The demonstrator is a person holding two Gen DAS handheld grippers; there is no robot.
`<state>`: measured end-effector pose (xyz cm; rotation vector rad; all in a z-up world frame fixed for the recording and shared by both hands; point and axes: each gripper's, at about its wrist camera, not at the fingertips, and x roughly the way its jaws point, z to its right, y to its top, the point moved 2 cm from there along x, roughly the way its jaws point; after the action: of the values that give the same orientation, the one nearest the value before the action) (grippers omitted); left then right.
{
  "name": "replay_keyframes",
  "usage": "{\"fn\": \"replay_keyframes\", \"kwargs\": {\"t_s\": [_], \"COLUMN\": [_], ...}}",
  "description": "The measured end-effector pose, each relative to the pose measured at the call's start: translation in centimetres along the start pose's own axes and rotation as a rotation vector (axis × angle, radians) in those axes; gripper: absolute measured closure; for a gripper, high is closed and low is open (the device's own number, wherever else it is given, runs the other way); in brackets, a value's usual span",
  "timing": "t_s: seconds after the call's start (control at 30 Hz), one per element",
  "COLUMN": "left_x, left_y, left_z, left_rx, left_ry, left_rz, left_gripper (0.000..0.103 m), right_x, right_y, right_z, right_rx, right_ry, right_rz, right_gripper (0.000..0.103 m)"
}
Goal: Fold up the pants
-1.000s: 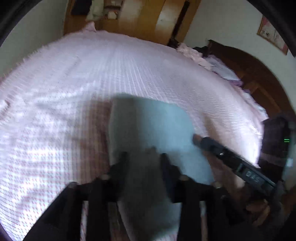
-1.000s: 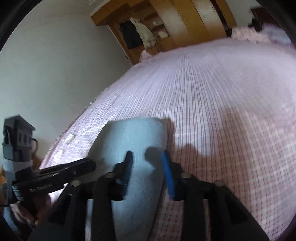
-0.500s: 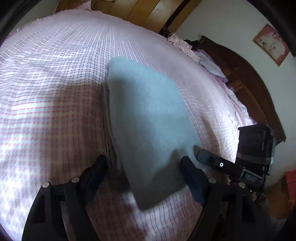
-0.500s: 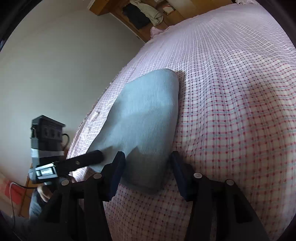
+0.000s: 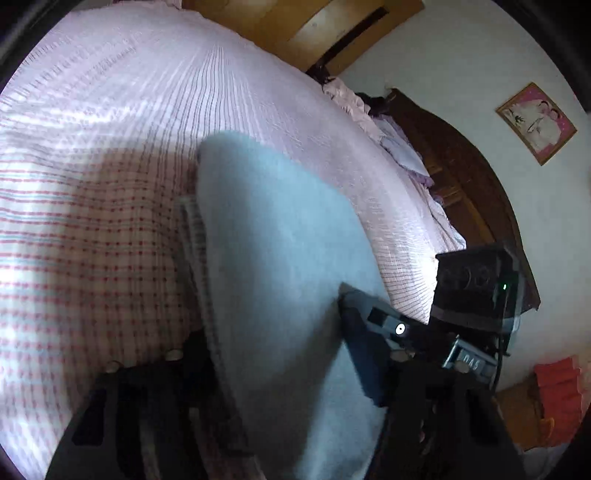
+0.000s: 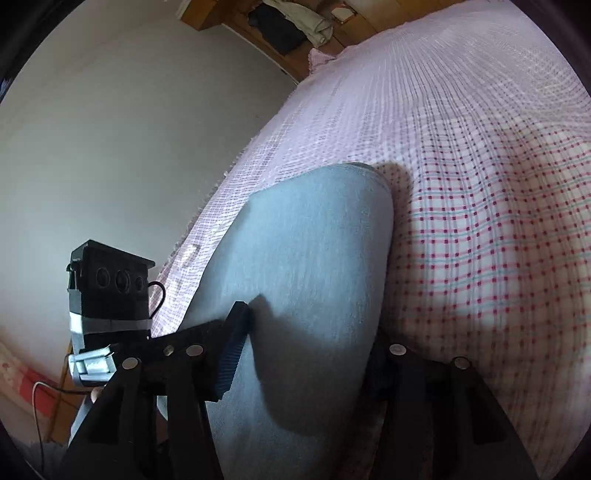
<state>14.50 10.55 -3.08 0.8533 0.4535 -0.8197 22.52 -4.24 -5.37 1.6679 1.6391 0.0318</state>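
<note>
At the near edge of the bed point(image 5: 92, 240), find the left gripper point(image 5: 280, 354) with fingers spread wide, one to each side of the folded pants point(image 5: 280, 240), clamping nothing. Just beside it, find the right gripper point(image 6: 306, 354) likewise wide open, straddling the same near end of the pants and holding nothing. Cannot confirm contact between fingers and cloth in either view.

Locate the pants flat on the checked bed cover, as a grey-blue folded panel, running away from both grippers toward the middle of the bed, far end rounded.

Further off, note the heaped bedding point(image 5: 399, 147) at the head of the bed, then the dark wooden headboard point(image 5: 472, 177), the framed picture point(image 5: 535, 123) on the wall and the open wardrobe point(image 6: 295, 22).

Judge the following as hazards:
- Closing on the top layer only: likely to peel the fold open on lifting.
- Closing too deep: likely to pinch the bed cover along with the pants and drag it.
- Lifting unevenly with the two grippers: likely to skew the next fold.

Count: two grippers, four fingers; one pair of pants; one bed; one headboard; one picture; one wardrobe.
</note>
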Motion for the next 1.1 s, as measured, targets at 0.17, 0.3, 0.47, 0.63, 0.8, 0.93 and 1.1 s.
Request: {"fn": "replay_keyframes", "kwargs": {"t_s": [0.17, 0.3, 0.47, 0.63, 0.8, 0.93, 1.1], "left_x": [-3.5, -5.1, -3.6, 3.1, 11.7, 17.7, 17.8], "left_y": [-0.2, 0.9, 4.6, 8.9, 11.3, 10.5, 9.1], "left_z": [3.6, 6.6, 9.7, 12.0, 11.8, 8.3, 8.1], "left_rx": [0.036, 0.087, 0.133, 0.152, 0.212, 0.183, 0.218], "left_ry": [-0.033, -0.041, -0.057, -0.082, -0.057, 0.024, 0.019], "left_rz": [0.066, 0.096, 0.096, 0.071, 0.052, -0.004, 0.045], "left_gripper": [0.045, 0.045, 0.045, 0.045, 0.045, 0.044, 0.034], "right_x": [-1.9, -3.5, -5.6, -6.9, -6.0, -3.2, -4.2], "right_y": [1.2, 3.6, 7.9, 12.4, 15.8, 16.0, 16.1], "right_z": [-2.9, -4.5, -4.3, -0.7, 6.6, 13.6, 14.7], "right_rx": [-0.049, -0.082, -0.117, -0.132, -0.106, -0.057, -0.047], "right_ry": [0.01, 0.015, -0.017, -0.097, -0.147, -0.241, -0.24], "right_rz": [0.033, 0.061, 0.089, 0.095, 0.107, 0.053, 0.081], "right_gripper": [0.057, 0.057, 0.057, 0.057, 0.058, 0.057, 0.053]}}
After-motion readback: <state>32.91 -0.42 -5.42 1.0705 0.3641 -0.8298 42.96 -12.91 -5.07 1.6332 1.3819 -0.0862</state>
